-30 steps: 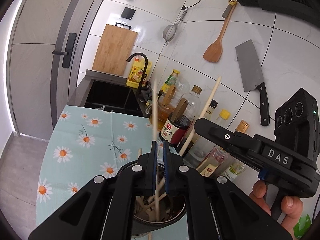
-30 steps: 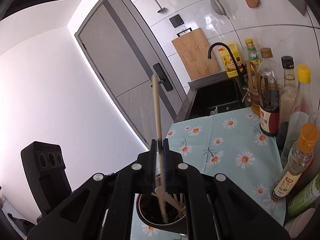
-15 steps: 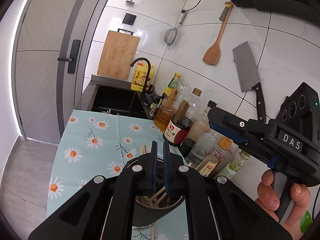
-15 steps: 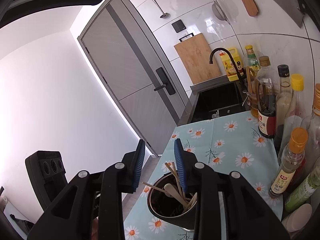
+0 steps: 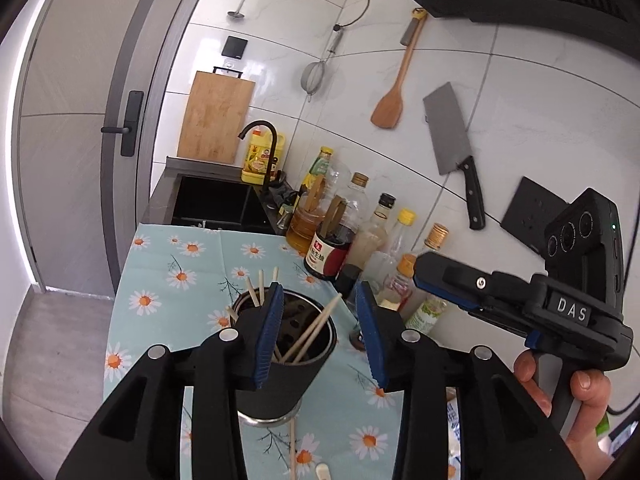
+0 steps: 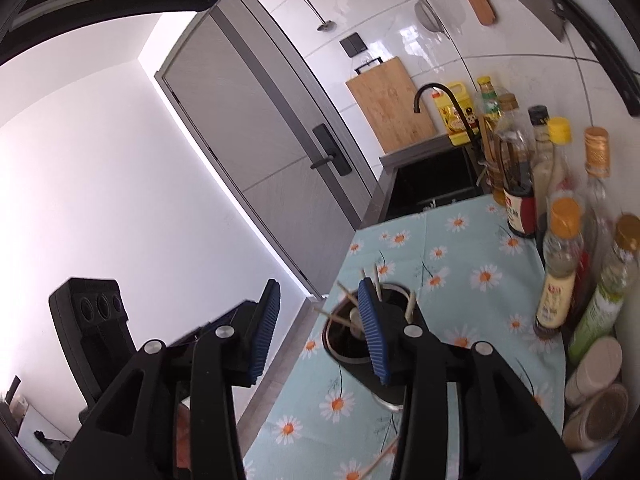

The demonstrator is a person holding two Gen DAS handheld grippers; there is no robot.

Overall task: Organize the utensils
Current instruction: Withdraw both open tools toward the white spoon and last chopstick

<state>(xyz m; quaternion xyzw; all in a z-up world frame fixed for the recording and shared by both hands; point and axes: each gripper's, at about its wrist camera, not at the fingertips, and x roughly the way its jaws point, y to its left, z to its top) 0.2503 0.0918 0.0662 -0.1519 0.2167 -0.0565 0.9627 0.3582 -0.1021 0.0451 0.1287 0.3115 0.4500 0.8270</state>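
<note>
Both tools are just opening up with nothing between their jaws, the left tool (image 5: 318, 326) and right tool (image 6: 320, 328) hanging right over the holder (image 5: 280, 364) on the bench (image 5: 168, 280), since the chopsticks (image 5: 312, 336) are standing inside it.

You see a pale blue cloth (image 5: 168, 264) with white-and-orange daisies, a black holder (image 5: 276, 380), blue pads (image 5: 269, 332).

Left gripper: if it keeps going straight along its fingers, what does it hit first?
Probably the dark utensil holder with chopsticks in it, seen between the open pads of the left gripper. Depth is unclear; it may pass just above the rim.
</note>
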